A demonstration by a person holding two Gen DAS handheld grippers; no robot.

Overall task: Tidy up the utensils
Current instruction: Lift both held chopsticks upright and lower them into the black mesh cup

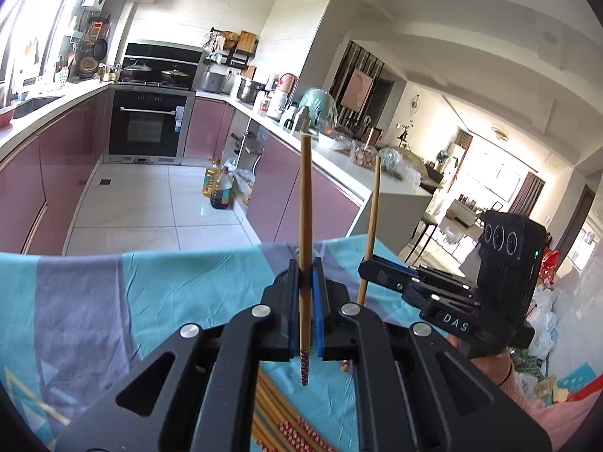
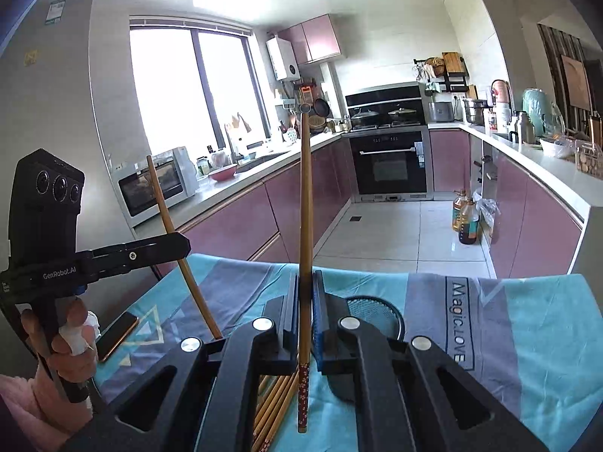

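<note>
Two chopsticks in hand: one per gripper, each standing near upright above the worktop.
Left gripper [image 1: 305, 293]: fingers clamped narrow on a chopstick [image 1: 305, 207], gripped low on the shaft, patterned end hanging below.
Right gripper [image 2: 306, 301]: fingers clamped narrow on a second chopstick [image 2: 306, 207], same low hold.
Remaining stock: loose chopsticks [image 2: 273, 399] lying bundled on the blue cloth [image 2: 546, 320] beneath the grippers.
Likely destination: dark mesh holder [image 2: 371, 309], just beyond the right gripper.
Handling: light, stiff, thin; smooth lacquered shaft may pivot or slip between flat pads.
Grasp advice: hold nearer mid-shaft to limit swing; avoid the tapered tip.
</note>
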